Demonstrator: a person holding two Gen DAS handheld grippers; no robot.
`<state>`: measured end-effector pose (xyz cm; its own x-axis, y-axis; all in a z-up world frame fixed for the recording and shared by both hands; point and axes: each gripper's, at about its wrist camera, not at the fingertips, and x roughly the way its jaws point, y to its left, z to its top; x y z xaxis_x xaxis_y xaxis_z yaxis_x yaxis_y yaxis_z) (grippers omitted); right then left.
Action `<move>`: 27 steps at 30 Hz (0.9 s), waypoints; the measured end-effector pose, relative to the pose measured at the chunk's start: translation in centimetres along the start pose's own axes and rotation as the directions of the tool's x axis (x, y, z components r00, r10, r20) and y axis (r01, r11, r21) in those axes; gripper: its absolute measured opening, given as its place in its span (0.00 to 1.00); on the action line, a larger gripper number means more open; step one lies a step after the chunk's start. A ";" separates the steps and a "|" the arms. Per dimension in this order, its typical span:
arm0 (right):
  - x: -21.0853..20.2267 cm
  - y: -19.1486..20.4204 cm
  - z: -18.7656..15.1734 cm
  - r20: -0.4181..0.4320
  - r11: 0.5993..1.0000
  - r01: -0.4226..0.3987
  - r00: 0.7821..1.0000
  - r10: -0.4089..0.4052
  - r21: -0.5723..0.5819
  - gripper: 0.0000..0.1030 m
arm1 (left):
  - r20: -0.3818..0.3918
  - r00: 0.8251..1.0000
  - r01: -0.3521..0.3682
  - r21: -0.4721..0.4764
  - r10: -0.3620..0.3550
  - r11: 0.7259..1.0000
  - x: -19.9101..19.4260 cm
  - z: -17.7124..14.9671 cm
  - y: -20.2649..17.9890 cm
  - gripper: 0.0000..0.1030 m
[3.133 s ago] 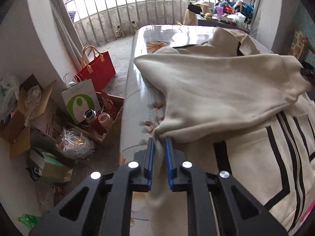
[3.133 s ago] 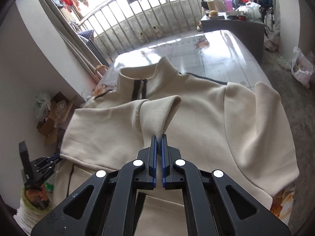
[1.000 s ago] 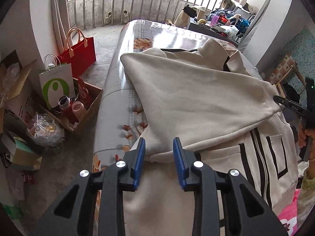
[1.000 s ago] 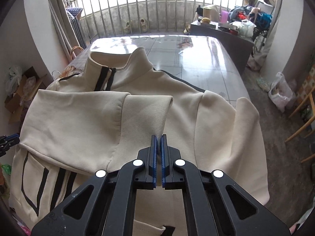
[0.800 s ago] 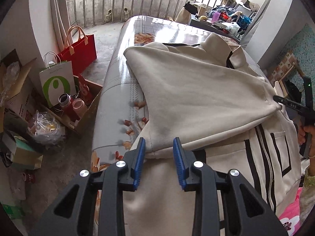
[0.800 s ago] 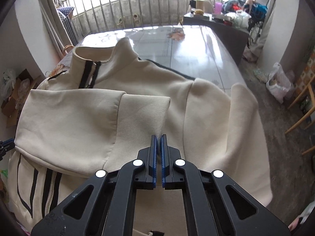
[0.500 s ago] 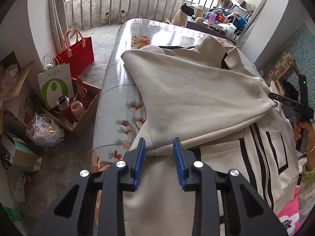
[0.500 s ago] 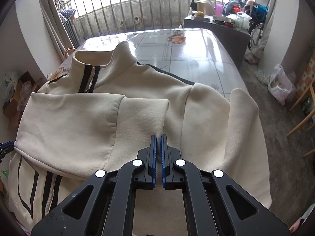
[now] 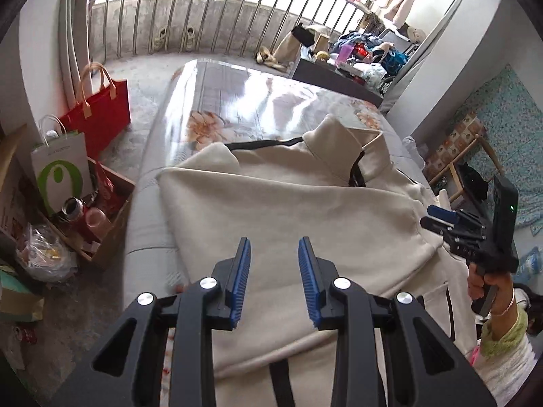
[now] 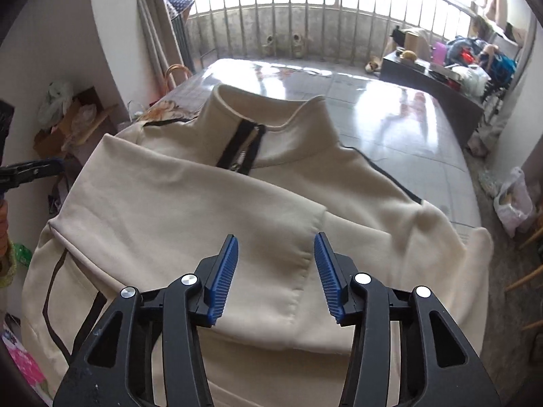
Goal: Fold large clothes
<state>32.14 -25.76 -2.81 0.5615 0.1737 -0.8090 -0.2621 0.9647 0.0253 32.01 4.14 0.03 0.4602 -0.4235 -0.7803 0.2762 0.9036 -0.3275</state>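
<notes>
- One cream zip-up fleece jacket with black stripes [image 10: 190, 210] lies below both grippers' parted blue fingers.
- Right gripper [image 10: 275, 276] has just been opening, nothing pinched; its folded sleeve [image 10: 210, 217] lies free.
- Left gripper [image 9: 274, 279] open, empty.

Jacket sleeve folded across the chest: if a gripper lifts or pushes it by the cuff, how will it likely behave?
The sleeve is probably floppy: it drapes flat and follows the jacket beneath. Its thick fleece-like cloth likely carries some weight and would sag from a one-point lift. Pushed, it would probably bunch rather than slide, though the glossy table may let the whole jacket shift.
</notes>
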 end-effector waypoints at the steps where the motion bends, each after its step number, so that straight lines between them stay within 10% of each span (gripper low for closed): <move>1: 1.1 0.2 0.3 -0.018 1.000 -0.005 1.000 0.005 0.002 0.44 | -0.022 0.999 -0.032 -0.015 0.032 0.999 2.1 0.6 0.4 0.27; 9: 3.2 -4.1 0.7 -0.068 0.991 0.000 0.998 0.009 0.132 0.24 | -0.014 0.992 -0.124 -0.102 0.123 0.987 4.6 1.6 4.2 0.27; 12: 1.3 -4.0 0.5 -0.046 0.985 0.115 0.993 -0.110 0.128 0.37 | 0.025 0.990 -0.139 -0.070 0.141 0.988 2.3 1.2 3.7 0.27; 20: 0.3 -0.3 -3.5 -0.082 0.997 0.066 0.994 -0.069 -0.040 0.38 | -0.052 0.992 -0.107 0.093 0.112 0.990 1.0 -2.9 -2.9 0.38; 27: -2.0 -0.9 -4.5 -0.053 0.998 0.066 0.997 -0.064 0.025 0.49 | -0.017 0.951 -0.295 0.263 0.310 0.919 4.3 -6.8 -6.4 0.54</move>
<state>27.70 -27.83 -3.81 0.5350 0.1008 -0.8388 -0.2046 0.9788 -0.0129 26.52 -3.00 -4.82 0.5087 -0.1217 -0.8523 0.3403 0.9378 0.0692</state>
